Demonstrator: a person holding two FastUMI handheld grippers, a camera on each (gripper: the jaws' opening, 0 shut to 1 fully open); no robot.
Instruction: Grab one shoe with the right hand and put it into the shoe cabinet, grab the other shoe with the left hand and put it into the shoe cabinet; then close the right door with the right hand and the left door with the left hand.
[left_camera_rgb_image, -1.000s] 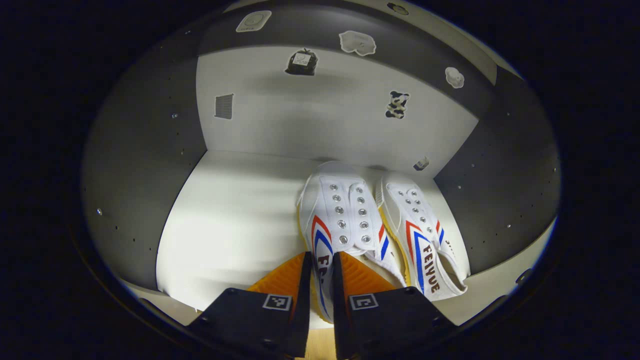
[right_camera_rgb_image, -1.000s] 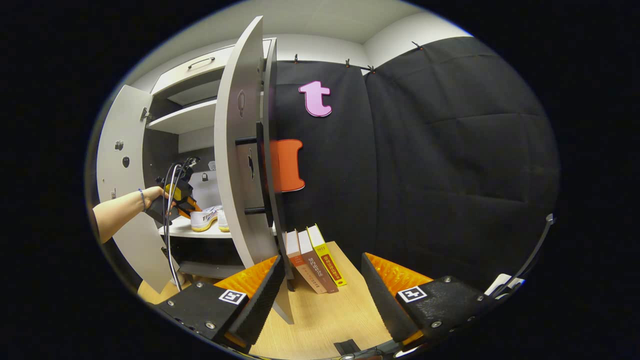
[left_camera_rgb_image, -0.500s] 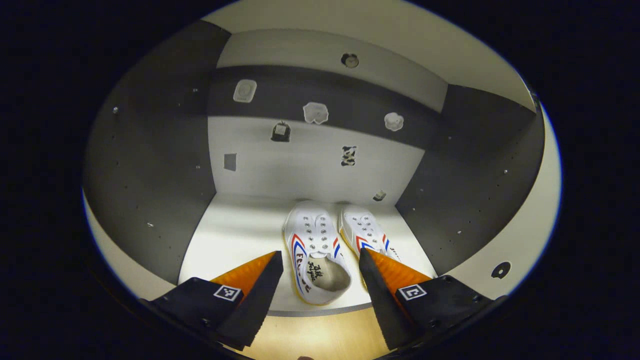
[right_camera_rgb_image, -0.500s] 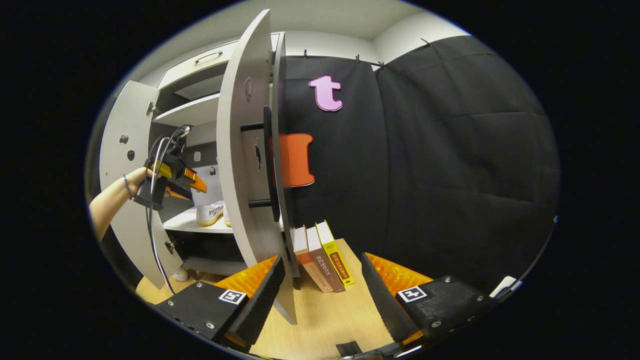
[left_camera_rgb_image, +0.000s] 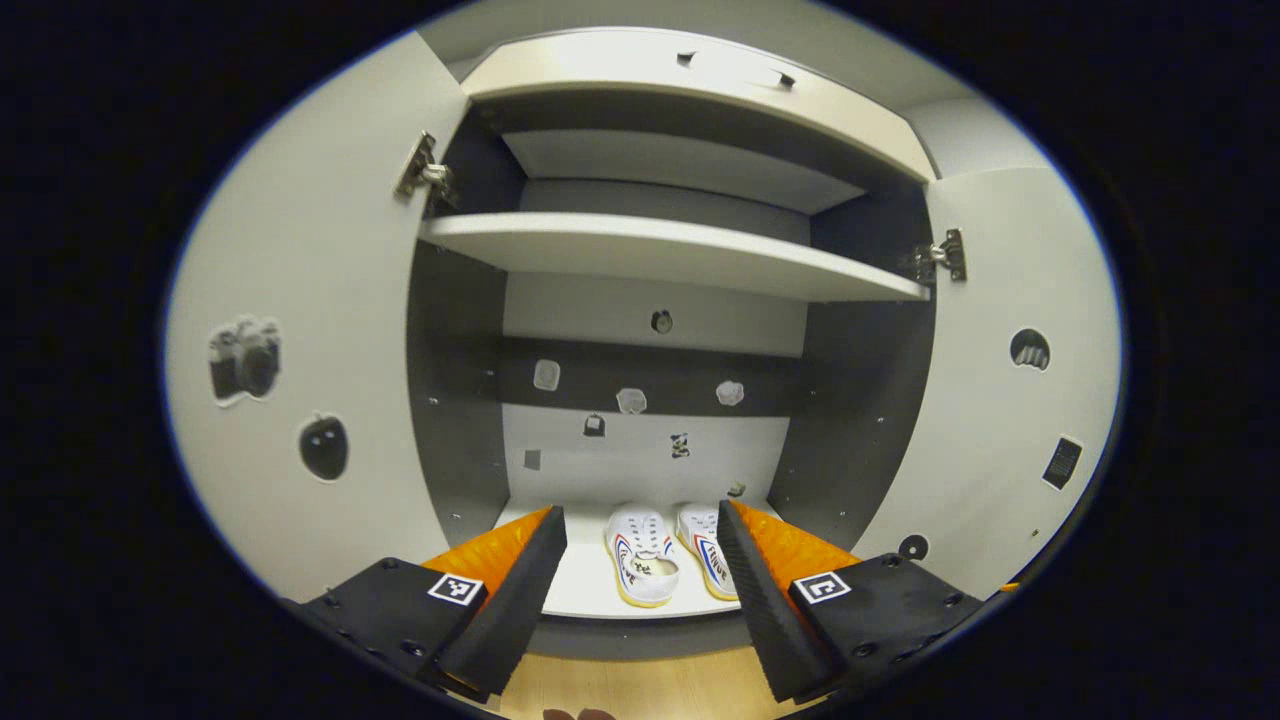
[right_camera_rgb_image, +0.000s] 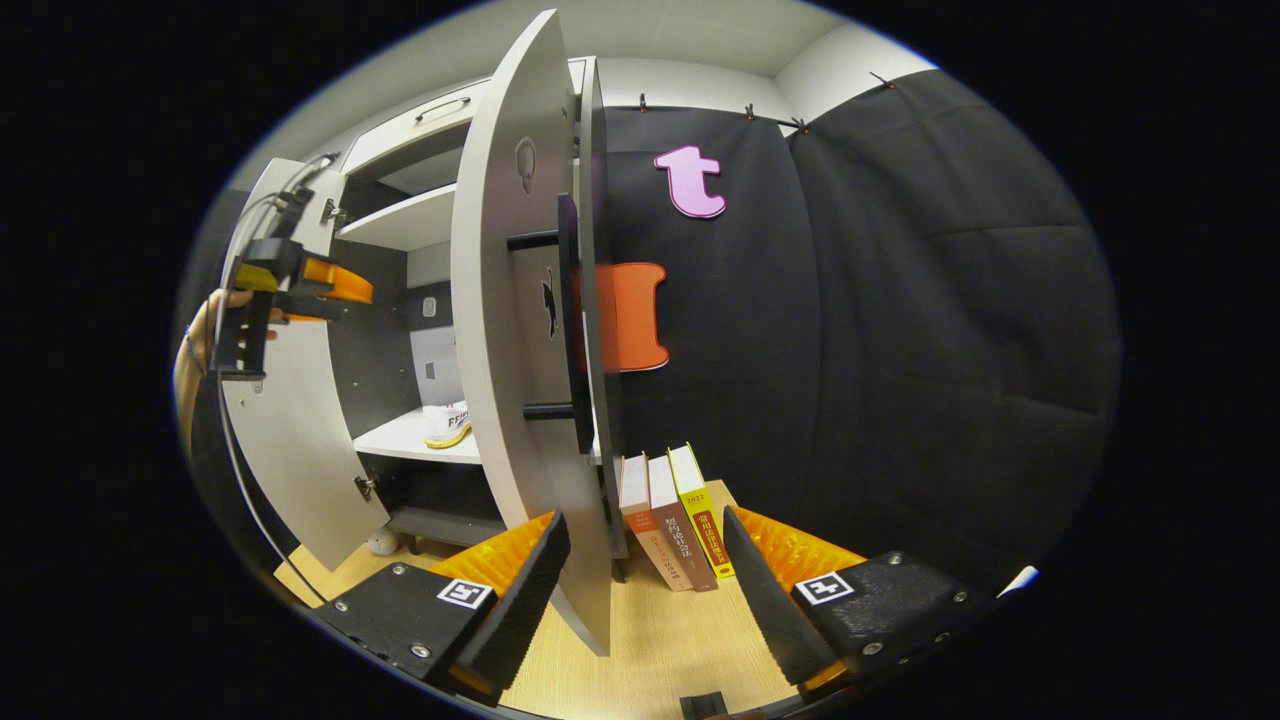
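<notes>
Both shoes sit on the lower shelf of the open shoe cabinet, and both grippers are empty with their fingers apart.

In the left gripper view, the left gripper faces the shoe cabinet head-on with its jaws spread wide and nothing between them; the left shoe and the right shoe lie well beyond the fingertips, framed in the gap, side by side and touching or nearly so on the lower shelf, right of its middle. Their long axes run front to back, toes toward the back panel and heel openings toward the camera. The left door and right door both stand open. In the right gripper view, the right gripper also has its fingers apart and empty, with the edge of the right door just ahead, close by the left-hand finger, and a row of books standing on the wooden floor beyond.
</notes>
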